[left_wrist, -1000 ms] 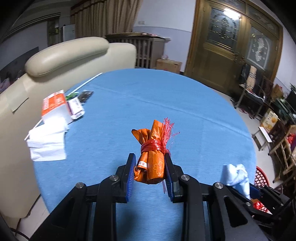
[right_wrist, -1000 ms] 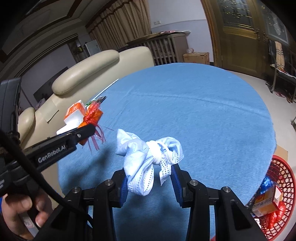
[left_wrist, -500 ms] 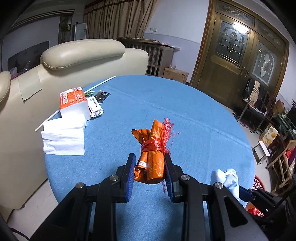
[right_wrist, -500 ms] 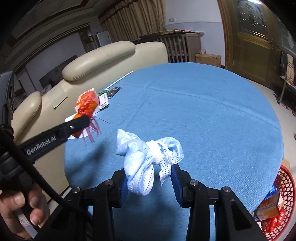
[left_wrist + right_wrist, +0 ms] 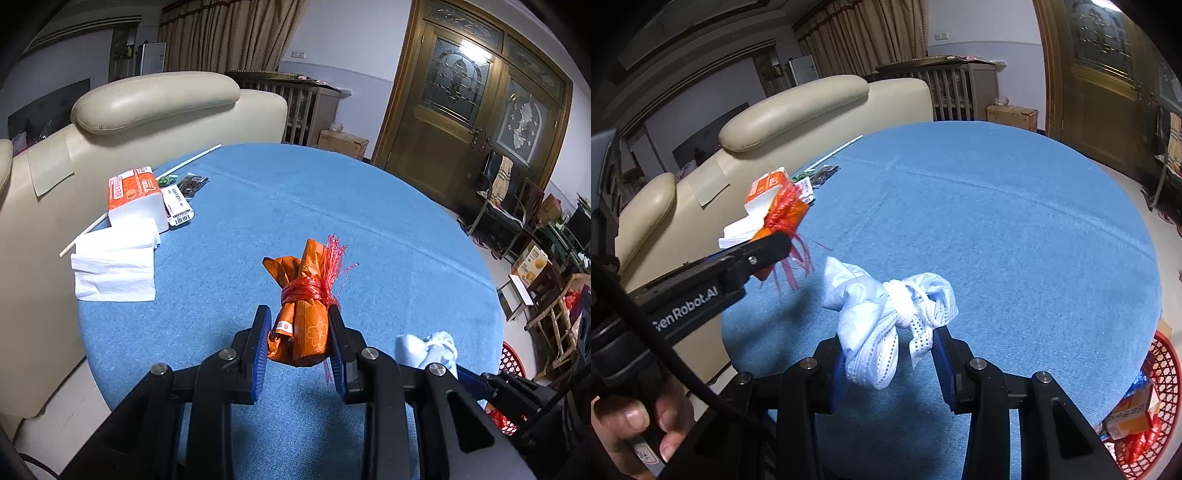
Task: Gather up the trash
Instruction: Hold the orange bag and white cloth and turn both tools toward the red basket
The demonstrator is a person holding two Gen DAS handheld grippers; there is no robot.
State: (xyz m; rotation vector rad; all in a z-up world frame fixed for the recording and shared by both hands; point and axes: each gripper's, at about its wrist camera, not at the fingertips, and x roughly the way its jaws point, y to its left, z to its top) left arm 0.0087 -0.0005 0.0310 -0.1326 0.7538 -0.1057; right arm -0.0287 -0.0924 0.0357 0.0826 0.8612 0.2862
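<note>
Your left gripper (image 5: 298, 345) has its fingers clenched on the orange wrapper bundle (image 5: 303, 314), held above the blue table (image 5: 369, 229); its small label is unreadable. Your right gripper (image 5: 888, 363) grasps the knotted face mask (image 5: 886, 314). The red basket (image 5: 1161, 373) is cut off at the edge. "GenRobot.AI" reads on the left gripper's side.

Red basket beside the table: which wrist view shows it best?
The right wrist view. There the red basket shows its lattice wall and the packaging inside it, at the lower right past the blue table edge. The left wrist view gives only a sliver of its rim behind the right tool's frame.
</note>
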